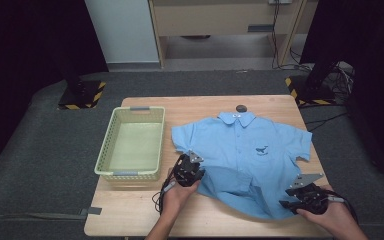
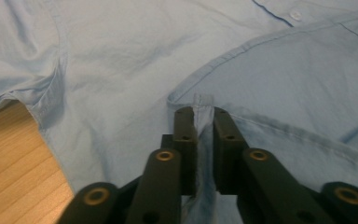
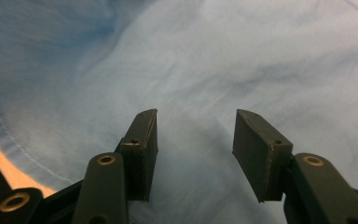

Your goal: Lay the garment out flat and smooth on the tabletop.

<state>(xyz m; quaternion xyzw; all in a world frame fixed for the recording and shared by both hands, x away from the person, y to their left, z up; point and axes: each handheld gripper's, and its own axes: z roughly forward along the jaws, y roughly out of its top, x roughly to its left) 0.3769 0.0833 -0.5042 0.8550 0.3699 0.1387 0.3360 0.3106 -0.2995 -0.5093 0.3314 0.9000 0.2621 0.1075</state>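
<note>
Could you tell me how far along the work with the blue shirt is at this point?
Early. The blue shirt lies spread face-up on the table, its lower left hem already turned up. The left gripper is shut on that hem fold. The right gripper is open over the cloth. The basket beside it holds nothing.

Wooden bench (image 1: 145,207) seen from above. Blue short-sleeved shirt (image 1: 245,150) spread flat, collar at far edge, small dark whale emblem on chest. Pale green basket (image 1: 132,145) just left of shirt. Small black round object (image 1: 241,108) beyond collar. Left tool (image 1: 187,169) at shirt's left hem, fabric folded over beside it. Right tool (image 1: 305,192) on shirt's lower right corner. Hands enter from bottom edge. Grey floor around bench.
</note>
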